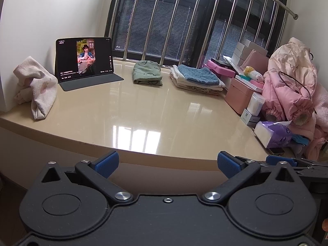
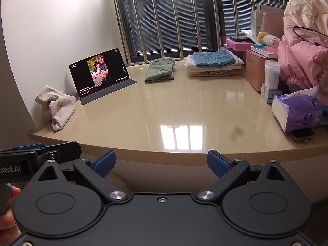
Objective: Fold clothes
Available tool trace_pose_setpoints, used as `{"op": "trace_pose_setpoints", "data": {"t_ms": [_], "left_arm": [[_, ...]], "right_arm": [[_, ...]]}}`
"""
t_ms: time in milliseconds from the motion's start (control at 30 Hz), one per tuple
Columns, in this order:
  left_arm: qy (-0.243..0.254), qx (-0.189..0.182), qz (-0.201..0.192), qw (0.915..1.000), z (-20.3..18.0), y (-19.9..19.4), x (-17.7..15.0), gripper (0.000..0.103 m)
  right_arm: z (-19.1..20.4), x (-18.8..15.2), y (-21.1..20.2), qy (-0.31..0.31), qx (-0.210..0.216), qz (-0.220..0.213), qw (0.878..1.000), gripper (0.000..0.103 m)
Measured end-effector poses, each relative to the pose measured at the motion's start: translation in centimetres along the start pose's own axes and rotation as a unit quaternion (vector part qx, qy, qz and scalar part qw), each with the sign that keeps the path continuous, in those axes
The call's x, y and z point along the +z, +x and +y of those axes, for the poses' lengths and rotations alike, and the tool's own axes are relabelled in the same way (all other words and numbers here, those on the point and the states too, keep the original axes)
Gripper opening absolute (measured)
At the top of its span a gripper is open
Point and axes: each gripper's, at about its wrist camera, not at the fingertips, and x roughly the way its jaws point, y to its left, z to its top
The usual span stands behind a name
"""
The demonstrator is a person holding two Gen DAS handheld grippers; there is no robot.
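A crumpled cream cloth with pink prints (image 1: 35, 88) (image 2: 56, 107) lies at the left end of the beige glossy table (image 1: 143, 112) (image 2: 164, 106). A folded green garment (image 1: 147, 71) (image 2: 161, 70) sits near the window. A folded stack topped by a blue knit (image 1: 196, 78) (image 2: 214, 61) lies to its right. My left gripper (image 1: 167, 163) is open and empty, in front of the table's near edge. My right gripper (image 2: 161, 164) is open and empty there too, right of the left gripper.
A tablet (image 1: 84, 59) (image 2: 100, 73) stands playing video at the back left. Pink boxes (image 1: 239, 94) (image 2: 258, 69), a pink quilt pile (image 1: 291, 86) (image 2: 303, 47), a tissue pack (image 1: 272, 135) (image 2: 297, 112) and a phone (image 2: 303, 134) crowd the right side. A barred window (image 1: 174, 20) is behind.
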Motion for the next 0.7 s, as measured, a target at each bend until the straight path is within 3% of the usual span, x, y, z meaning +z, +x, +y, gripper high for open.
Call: {"op": "trace_pose_setpoints", "data": {"t_ms": [400, 700], "left_arm": [[-0.018, 0.024, 0.006, 0.9995, 1.6, 0.5, 0.0, 0.103], [-0.047, 0.112, 0.001, 0.9926, 6.1, 2.7, 1.9, 0.103]], "right_arm": [[0.7, -0.2, 0.8, -0.005, 0.014, 0.006, 1.000, 0.098], [1.8, -0.3, 1.0, -0.029, 0.040, 0.002, 0.999, 0.098]]}}
